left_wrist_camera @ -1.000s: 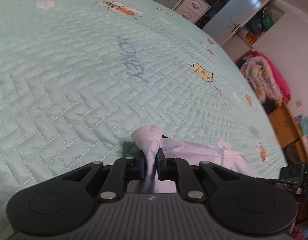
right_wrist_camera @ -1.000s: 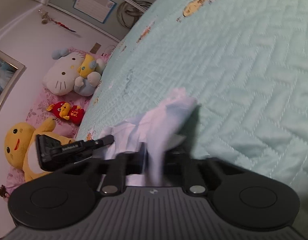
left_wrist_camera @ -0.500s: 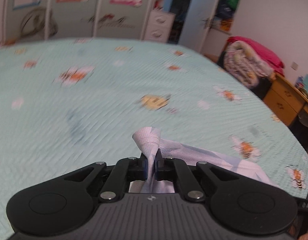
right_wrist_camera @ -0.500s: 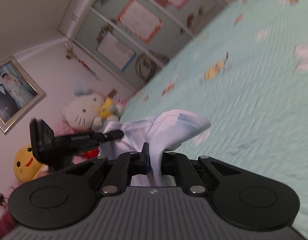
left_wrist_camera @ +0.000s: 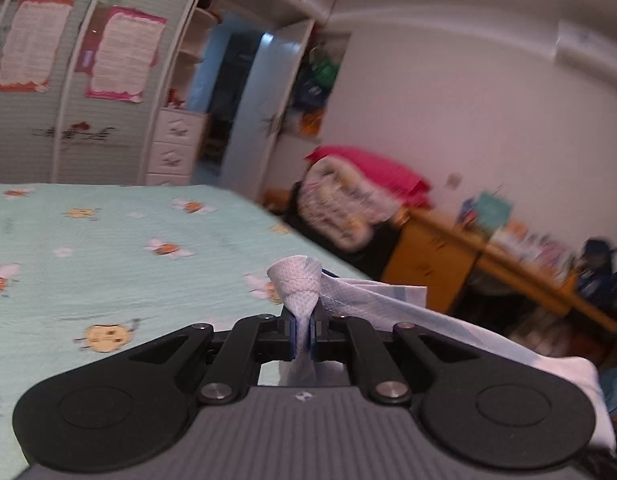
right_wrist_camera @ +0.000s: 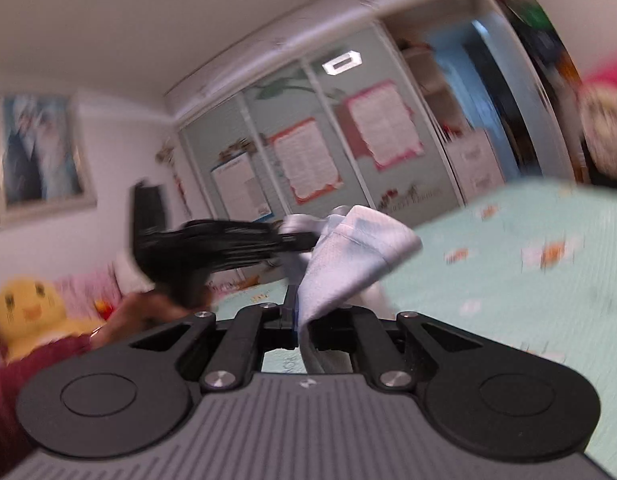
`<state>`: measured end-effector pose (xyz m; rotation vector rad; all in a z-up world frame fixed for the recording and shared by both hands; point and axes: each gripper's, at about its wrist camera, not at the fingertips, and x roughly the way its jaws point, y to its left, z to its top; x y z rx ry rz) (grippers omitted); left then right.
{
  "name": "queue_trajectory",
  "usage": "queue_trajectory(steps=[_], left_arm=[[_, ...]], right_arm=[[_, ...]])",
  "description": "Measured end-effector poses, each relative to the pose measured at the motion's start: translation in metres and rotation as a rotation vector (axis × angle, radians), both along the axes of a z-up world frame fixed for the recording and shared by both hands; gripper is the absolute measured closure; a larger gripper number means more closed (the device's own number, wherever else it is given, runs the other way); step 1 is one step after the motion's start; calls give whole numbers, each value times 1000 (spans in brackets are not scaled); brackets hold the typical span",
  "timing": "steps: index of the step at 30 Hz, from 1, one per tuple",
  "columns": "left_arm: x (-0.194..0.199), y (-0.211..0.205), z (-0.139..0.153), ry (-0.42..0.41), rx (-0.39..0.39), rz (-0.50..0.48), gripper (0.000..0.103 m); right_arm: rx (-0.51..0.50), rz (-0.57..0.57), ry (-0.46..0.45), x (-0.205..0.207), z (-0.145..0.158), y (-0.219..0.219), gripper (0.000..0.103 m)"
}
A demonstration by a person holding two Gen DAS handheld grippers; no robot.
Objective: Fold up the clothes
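Pale blue-white garment [left_wrist_camera: 388, 308], of fine mesh-like fabric with a stitched hem, is lifted off the bed and held at two points. In the left wrist view, the left tool [left_wrist_camera: 304, 334] is clenched on a bunched, rolled corner of the cloth that pokes up between its fingers; from there the fabric stretches away to the right and sags past the tool's body at the lower right edge of the picture. In the right wrist view, the right tool [right_wrist_camera: 302, 326] is clenched on another part of the garment [right_wrist_camera: 348, 260], whose hemmed corner fans upward and to the right. The other tool, a blurred black shape [right_wrist_camera: 212, 248], sits just left of that corner, close by. Below and ahead lies the bed's mint-green quilted cover [left_wrist_camera: 108, 264], printed with small bees, broad and flat with nothing lying on it ahead of the tools. The bed's far right edge borders a pile of pink bedding [left_wrist_camera: 360, 200] and a wooden desk [left_wrist_camera: 448, 256]. A yellow plush toy [right_wrist_camera: 28, 312] sits at the left.
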<state>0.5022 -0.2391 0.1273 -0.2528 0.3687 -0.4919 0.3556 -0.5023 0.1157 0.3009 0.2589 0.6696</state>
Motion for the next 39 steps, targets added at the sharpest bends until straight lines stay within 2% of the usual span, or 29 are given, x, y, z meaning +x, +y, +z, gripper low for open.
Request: queue_trajectory(steps=[2, 3, 5, 8, 12, 14, 16, 20, 21, 23, 24, 25, 26, 27, 29, 30, 31, 34, 36, 39], left_arm=[[0, 8, -15, 10, -39, -22, 99], [-1, 17, -26, 23, -56, -29, 99], [-6, 43, -56, 55, -90, -31, 99], [-25, 99, -117, 123, -164, 4, 99], [-58, 176, -206, 242, -258, 98, 100], [-72, 204, -242, 294, -291, 142, 100], [-82, 222, -263, 316, -333, 163, 99], [-95, 241, -276, 310, -420, 187, 97], [-99, 245, -279, 313, -453, 203, 94], [-109, 261, -287, 341, -520, 269, 78], [-115, 270, -291, 353, -552, 317, 63], [-124, 279, -292, 353, -587, 367, 56], [-134, 287, -292, 344, -619, 405, 53], [-144, 293, -289, 342, -635, 437, 52], [-169, 297, -278, 353, -618, 501, 52], [-183, 296, -273, 368, -604, 526, 50], [-199, 293, -270, 393, -595, 548, 50], [-254, 274, -266, 463, -593, 627, 50], [-296, 254, -263, 482, -618, 692, 49], [-344, 207, -261, 507, -654, 739, 39]], right_arm=[[-62, 5, -56, -14, 25, 2, 98], [-104, 16, -79, -22, 23, 12, 98], [-205, 51, -116, -37, -4, 45, 98], [-356, 104, -171, -59, -45, 94, 98], [-557, 174, -243, -90, -99, 160, 98], [-658, 209, -280, -105, -125, 193, 99], [-758, 245, -316, -120, -152, 226, 100], [-960, 315, -388, -150, -206, 293, 100], [-1010, 333, -406, -158, -220, 309, 100], [-1078, 350, -474, -167, -233, 317, 97], [-1111, 358, -511, -170, -237, 318, 85], [-1145, 367, -545, -173, -242, 318, 80], [-1152, 376, -574, -178, -243, 315, 80], [-1136, 386, -597, -183, -240, 311, 75], [-1087, 415, -629, -193, -233, 302, 59], [-1029, 448, -615, -198, -223, 295, 45], [-961, 485, -593, -203, -212, 285, 36], [-742, 542, -415, -208, -177, 250, 35], [-649, 460, -289, -199, -163, 223, 35], [-580, 251, -152, -181, -157, 170, 35]])
